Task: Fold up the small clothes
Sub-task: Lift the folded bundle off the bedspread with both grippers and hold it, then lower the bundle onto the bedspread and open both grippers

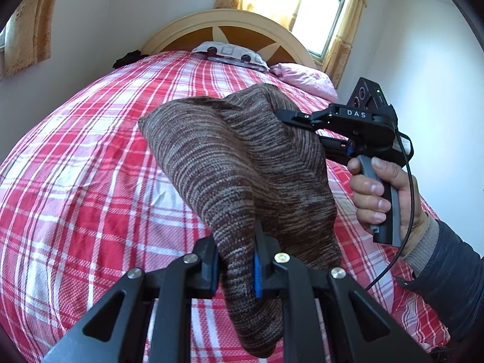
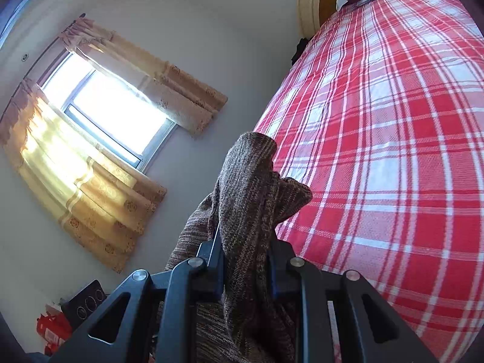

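Over plaid bed [image 1: 75, 181], knit garment [image 1: 236, 163] bunched, shape unclear.

**Knitted garment held aloft over plaid bed**

A brown-and-grey knitted garment [image 1: 242, 166] hangs above a bed's red-and-white plaid cover [image 1: 75, 181], pinched at 6 o'clock by the left gripper [image 1: 236, 267], its blue-lined pads pressed into the fabric. At 3 o'clock, the right gripper [image 1: 290, 118] bites the cloth's far edge, its grey handle gripped by a person's hand [image 1: 384, 196] in a dark sleeve. A pink pillow [image 1: 305, 78] lies near 1 o'clock, before a sunlit window [image 1: 320, 15].
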### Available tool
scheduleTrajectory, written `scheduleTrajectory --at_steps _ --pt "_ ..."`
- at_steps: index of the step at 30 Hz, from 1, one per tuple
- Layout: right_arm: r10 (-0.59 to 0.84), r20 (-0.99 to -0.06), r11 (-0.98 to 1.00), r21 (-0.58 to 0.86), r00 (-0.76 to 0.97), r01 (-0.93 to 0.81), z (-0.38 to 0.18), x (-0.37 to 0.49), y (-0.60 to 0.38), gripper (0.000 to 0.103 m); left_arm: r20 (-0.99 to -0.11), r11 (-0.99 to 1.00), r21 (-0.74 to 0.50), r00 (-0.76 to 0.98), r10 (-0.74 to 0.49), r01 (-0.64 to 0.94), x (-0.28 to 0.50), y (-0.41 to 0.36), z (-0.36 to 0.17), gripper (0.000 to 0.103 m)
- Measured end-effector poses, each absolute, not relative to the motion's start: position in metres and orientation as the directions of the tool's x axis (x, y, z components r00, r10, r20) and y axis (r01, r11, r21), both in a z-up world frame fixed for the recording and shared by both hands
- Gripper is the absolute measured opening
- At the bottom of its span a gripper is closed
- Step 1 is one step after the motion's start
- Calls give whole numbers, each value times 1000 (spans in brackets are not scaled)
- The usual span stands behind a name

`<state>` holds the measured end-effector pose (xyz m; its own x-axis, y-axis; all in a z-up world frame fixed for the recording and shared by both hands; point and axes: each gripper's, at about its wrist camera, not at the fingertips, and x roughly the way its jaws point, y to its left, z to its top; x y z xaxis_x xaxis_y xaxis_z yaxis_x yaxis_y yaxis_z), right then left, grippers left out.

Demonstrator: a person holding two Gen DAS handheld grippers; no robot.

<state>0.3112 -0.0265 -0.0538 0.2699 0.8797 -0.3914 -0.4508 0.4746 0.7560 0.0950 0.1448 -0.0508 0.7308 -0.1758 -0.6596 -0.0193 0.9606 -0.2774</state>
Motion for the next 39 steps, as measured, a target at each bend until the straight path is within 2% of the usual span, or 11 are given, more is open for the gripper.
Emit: scheduleTrajectory --at_steps 11,21,24,27,29,31,34,35,37,39 --pt "881 -409 473 748 238 -465 -56 325 3 22 -658 957 -285 737 -151 -59 86 167 -53 17" --pt "853 -477 520 729 215 -446 -75 342 32 22 -696 950 -294 704 -139 -103 88 184 -73 17" --pt "834 -515 547 719 200 -430 -88 347 38 22 -723 953 -282 678 -132 -115 90 187 -88 21" --pt "785 -584 613 682 207 -399 -105 349 37 25 -758 958 -251 644 -107 -136 90 186 -106 31" --pt "775 -595 624 668 214 -404 -109 343 28 26 -752 967 -211 655 -68 -143 84 183 -108 45" --pt "758 -607 643 634 238 -430 -104 330 15 26 -747 971 -188 663 -42 -150 80 183 -104 53" --pt "732 -616 664 550 291 -507 -83 297 -1 26 -698 967 -188 716 -8 -172 75 193 -86 56" --pt "737 -609 655 537 293 -532 -76 287 -3 26 -687 965 -190 727 0 -179 76 195 -81 64" --pt "766 -589 608 530 259 -592 -64 258 -4 26 -680 966 -160 732 40 -201 85 200 -73 72" --pt "777 -597 560 510 200 -653 -61 232 9 26 -677 967 -96 728 109 -234 100 207 -71 72"
